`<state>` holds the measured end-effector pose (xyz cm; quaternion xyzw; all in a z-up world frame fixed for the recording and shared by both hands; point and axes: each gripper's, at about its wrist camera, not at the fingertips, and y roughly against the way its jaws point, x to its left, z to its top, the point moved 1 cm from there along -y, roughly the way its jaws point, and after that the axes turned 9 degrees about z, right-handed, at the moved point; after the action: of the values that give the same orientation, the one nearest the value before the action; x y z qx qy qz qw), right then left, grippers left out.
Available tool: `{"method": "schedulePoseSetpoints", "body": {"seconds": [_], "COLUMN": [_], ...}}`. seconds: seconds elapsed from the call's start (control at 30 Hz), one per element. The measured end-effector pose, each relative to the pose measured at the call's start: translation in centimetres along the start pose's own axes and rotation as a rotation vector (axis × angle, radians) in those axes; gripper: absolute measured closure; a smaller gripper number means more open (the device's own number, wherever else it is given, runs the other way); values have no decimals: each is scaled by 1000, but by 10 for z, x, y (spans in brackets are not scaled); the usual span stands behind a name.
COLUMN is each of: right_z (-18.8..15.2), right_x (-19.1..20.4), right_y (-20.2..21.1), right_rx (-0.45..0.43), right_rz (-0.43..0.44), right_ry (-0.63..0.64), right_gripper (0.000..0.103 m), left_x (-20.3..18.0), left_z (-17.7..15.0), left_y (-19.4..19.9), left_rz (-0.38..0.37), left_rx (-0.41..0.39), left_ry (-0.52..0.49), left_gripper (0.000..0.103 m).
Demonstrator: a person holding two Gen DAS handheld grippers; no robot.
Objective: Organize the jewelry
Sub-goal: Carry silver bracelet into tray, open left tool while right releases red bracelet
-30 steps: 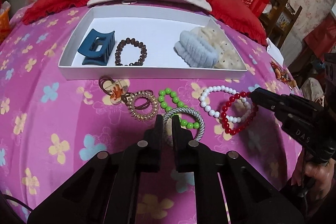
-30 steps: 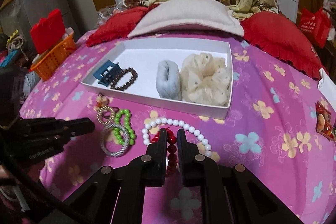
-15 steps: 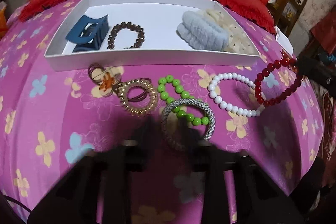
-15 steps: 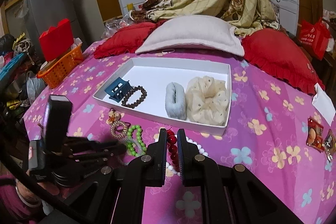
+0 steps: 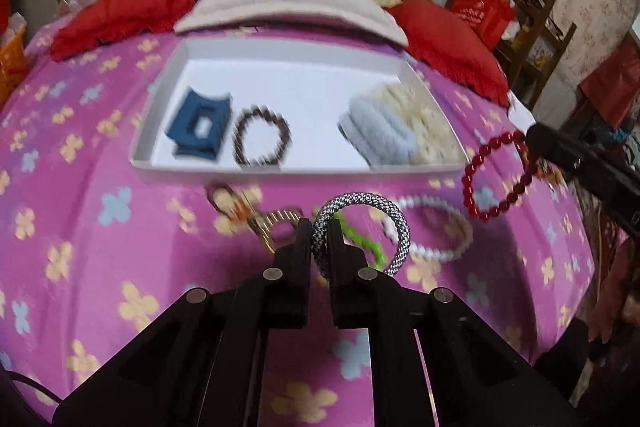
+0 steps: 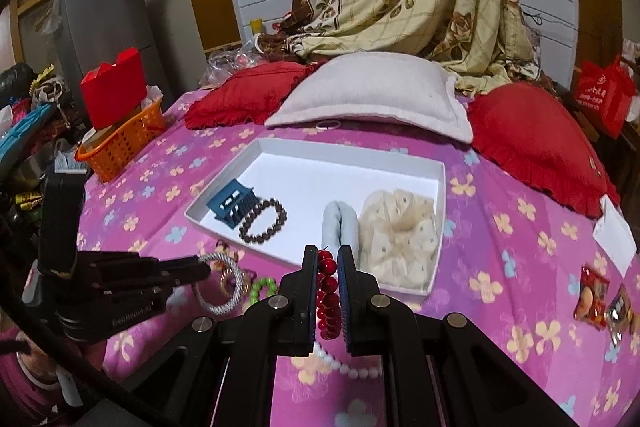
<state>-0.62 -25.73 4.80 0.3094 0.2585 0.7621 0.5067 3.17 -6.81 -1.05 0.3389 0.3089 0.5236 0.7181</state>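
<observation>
1. Bangle (image 5: 362, 223) is now off the bed (image 5: 80, 247): a second ago this silver-grey braided ring lay flat among the loose pieces, and now it hangs tilted from my left gripper (image 5: 320, 233), whose jaws are nearly closed on its near edge.
2. Red beads (image 6: 328, 287) have risen too. My right gripper (image 6: 325, 259) has its jaws pinched almost together on the strand, which dangles between them in front of the tray's near wall. In the left view the red loop hangs in the air to the right of the tray.
3. Tray (image 5: 256, 173), white and shallow, lies just ahead of both grippers. It holds a blue clip (image 5: 200, 127) and a brown bracelet (image 5: 262, 141) at its left end, a grey scrunchie (image 5: 378, 135) and a cream scrunchie (image 6: 400, 227) at its right.
4. Loose on the bed are green beads (image 5: 360, 239), white beads (image 5: 432, 233), a gold coil (image 5: 276, 223) and a small brown tie (image 5: 228, 199); all are blurred in the left view.
5. I judge both picks made, so two pieces are in transit at once and the drops come next.
6. The bare middle of the tray looks the natural place for both. The bangle hangs askew, so I would lower it gently before opening.
</observation>
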Motion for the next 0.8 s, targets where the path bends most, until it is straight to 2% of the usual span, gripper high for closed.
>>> {"method": "schedulePoseSetpoints", "body": {"seconds": [0.43, 0.63, 0.8], "right_z": [61, 87, 99], "right_x": [-17, -30, -49], "right_y": [-67, -102, -136], "right_rx": [48, 57, 83], "right_rz": [-8, -4, -1], "right_ry": [5, -17, -51], "right_gripper": [94, 94, 94], "left_x": [30, 43, 56], "left_z": [79, 112, 135], "left_y": [-28, -49, -80], "left_rz": [164, 203, 204], "left_rx": [-54, -56, -28], "left_ry": [-14, -14, 7], "left_gripper": [97, 97, 97]}}
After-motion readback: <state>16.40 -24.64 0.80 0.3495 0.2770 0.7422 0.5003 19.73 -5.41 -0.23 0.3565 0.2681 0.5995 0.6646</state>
